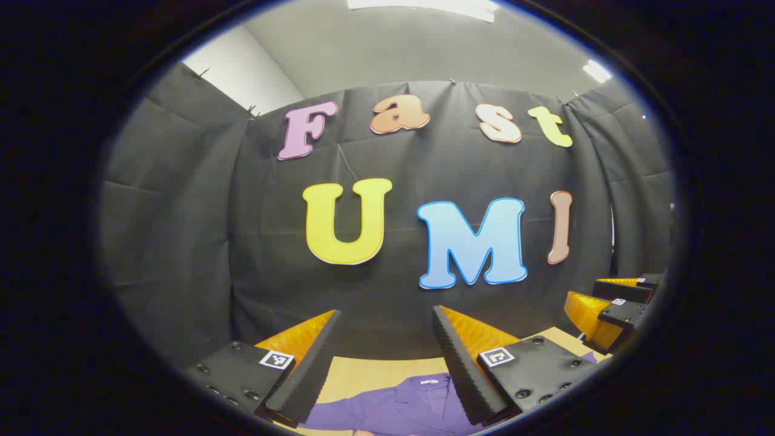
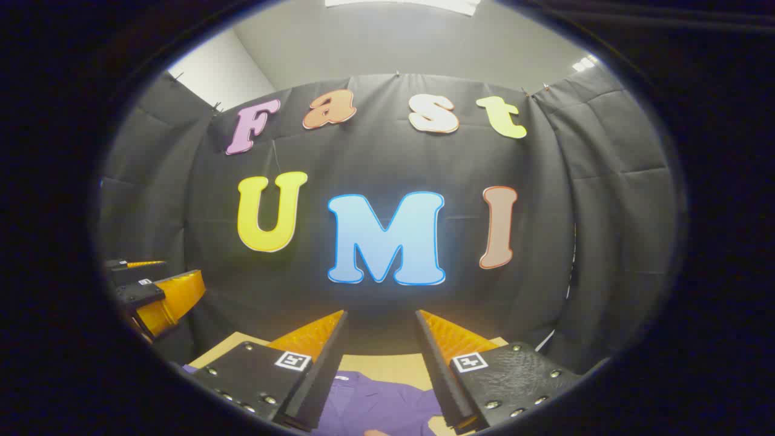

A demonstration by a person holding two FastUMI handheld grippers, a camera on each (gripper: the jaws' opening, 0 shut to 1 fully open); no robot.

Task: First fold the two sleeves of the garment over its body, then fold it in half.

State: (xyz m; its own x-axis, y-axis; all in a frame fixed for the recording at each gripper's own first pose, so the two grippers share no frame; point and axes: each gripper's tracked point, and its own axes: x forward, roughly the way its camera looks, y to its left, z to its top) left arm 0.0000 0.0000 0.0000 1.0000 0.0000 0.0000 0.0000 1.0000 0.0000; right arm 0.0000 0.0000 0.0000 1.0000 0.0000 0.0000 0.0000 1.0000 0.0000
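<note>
Left gripper view puts the purple garment (image 1: 405, 402) flat on the worktop (image 1: 375, 369) below and between both grippers' parted, empty fingers (image 1: 315, 357), collar pointing away, neither hand clearly nearer

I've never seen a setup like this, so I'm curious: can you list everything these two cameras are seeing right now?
Garment: one, purple, with a collar and a small neck label, lying on the table below both grippers.
Table: one, light wood, bare strip beyond the garment, against the booth wall.
Booth wall: black cloth, hung at the back and sides.
Ceiling lights: two bright panels, overhead.
Left gripper: one, fingers spread apart, holding nothing, raised over the garment.
Right gripper: one, fingers spread apart, holding nothing, raised over the garment.
</note>
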